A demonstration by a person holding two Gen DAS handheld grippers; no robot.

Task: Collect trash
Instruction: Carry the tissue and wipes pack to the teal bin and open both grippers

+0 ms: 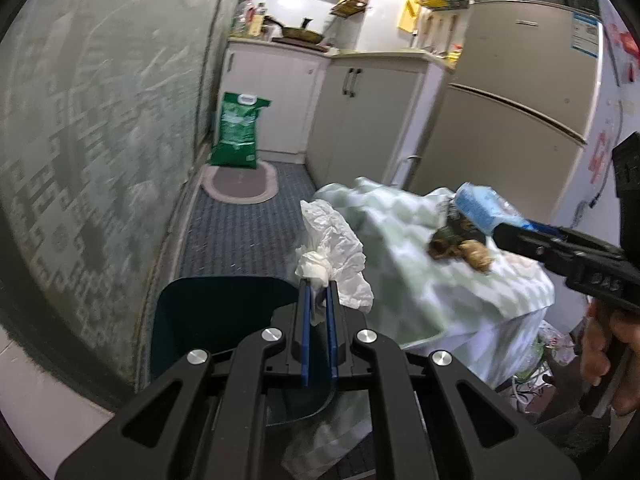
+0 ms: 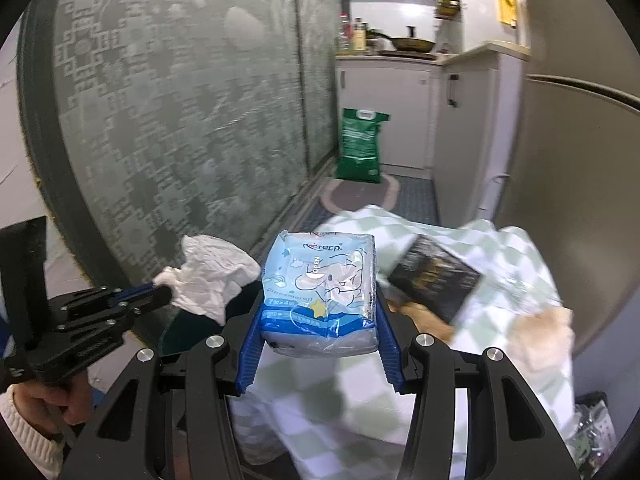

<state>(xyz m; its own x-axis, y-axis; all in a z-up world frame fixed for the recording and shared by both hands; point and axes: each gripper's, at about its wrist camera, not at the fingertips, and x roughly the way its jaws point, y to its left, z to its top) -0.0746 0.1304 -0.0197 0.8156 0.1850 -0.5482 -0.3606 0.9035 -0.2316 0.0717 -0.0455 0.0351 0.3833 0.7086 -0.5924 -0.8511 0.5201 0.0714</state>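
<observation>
The left gripper (image 1: 318, 286) is closed tight on a crumpled white tissue (image 1: 336, 248), which sticks up and out from between its blue pads. Just under it stands a dark green trash bin (image 1: 192, 312), its open top close to the gripper. In the right wrist view, the hand (image 2: 60, 404) in a white knitted sleeve (image 2: 24, 432) carries this gripper.

The right gripper (image 2: 320, 316) is clamped on a light blue pack of tissues (image 2: 320, 292), with a cartoon figure and the word OPEN printed on it; both blue fingers (image 2: 250, 356) press on the sides of the pack. The pack is lifted above a surface covered with a green and white checked cloth (image 2: 348, 396).

On this cloth, just behind the pack, lie a dark wrapper (image 2: 436, 280) and some brown scraps (image 1: 460, 250), too blurred to name better.

Further away, the floor has a blue patterned mat (image 1: 248, 224) and an oval rug (image 1: 240, 182). A green sack (image 1: 236, 132) stands upright on the rug, against the white cabinets (image 1: 360, 120). A beige fridge (image 1: 520, 80) stands at the right. On the far counter (image 1: 288, 42) there is a pan (image 1: 300, 32) and several bottles (image 1: 252, 16). A frosted patterned glass door (image 1: 100, 120) fills the left side.
</observation>
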